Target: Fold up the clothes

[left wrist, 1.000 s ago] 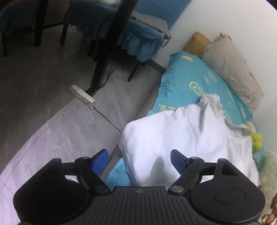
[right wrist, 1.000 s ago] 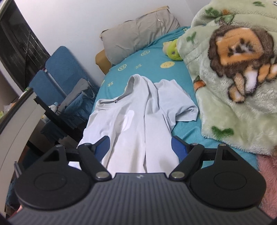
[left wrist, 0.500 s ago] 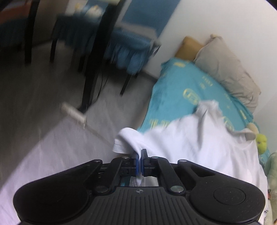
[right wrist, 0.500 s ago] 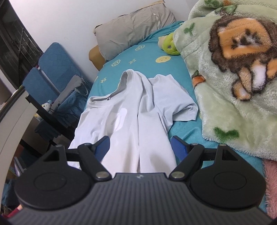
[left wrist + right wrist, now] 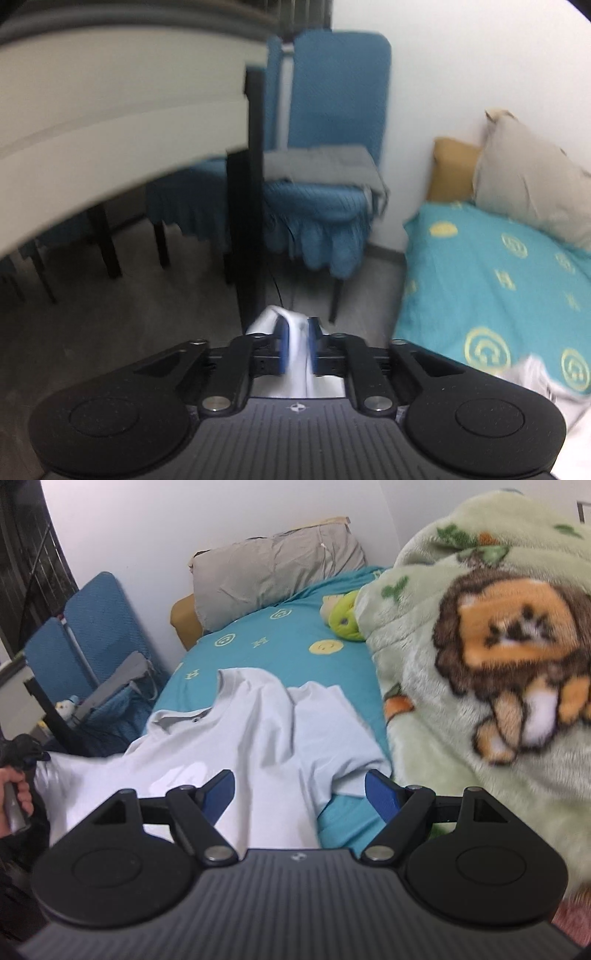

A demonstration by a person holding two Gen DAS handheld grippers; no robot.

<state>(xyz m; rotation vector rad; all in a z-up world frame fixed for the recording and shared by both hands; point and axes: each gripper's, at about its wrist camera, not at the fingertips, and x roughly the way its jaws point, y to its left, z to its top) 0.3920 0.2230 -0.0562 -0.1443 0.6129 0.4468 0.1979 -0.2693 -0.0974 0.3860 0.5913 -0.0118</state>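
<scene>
A white polo shirt (image 5: 251,731) lies rumpled on the teal bed sheet (image 5: 295,650), collar toward the pillow. My left gripper (image 5: 298,334) has a thick fold of the shirt (image 5: 271,317) between its blue pads. The jaws are opening a little while the cloth still fills the gap. That gripper hangs off the bed's side, over the floor, facing the chairs. The right wrist view shows it at the far left (image 5: 22,749) in a person's hand, drawing the shirt's edge out sideways. My right gripper (image 5: 299,790) is open above the shirt's lower part with nothing between its fingers.
A green lion blanket (image 5: 480,664) is heaped on the bed's right side. A grey pillow (image 5: 273,572) and a green plush toy (image 5: 343,620) lie at the head. Blue chairs (image 5: 332,147), a black table leg (image 5: 251,221) and a white tabletop (image 5: 110,110) stand left of the bed.
My left gripper went from open to shut on the shirt's edge, then rose and swung out off the bed toward the chairs, pulling the cloth with it. The right gripper drifted slightly and stayed open.
</scene>
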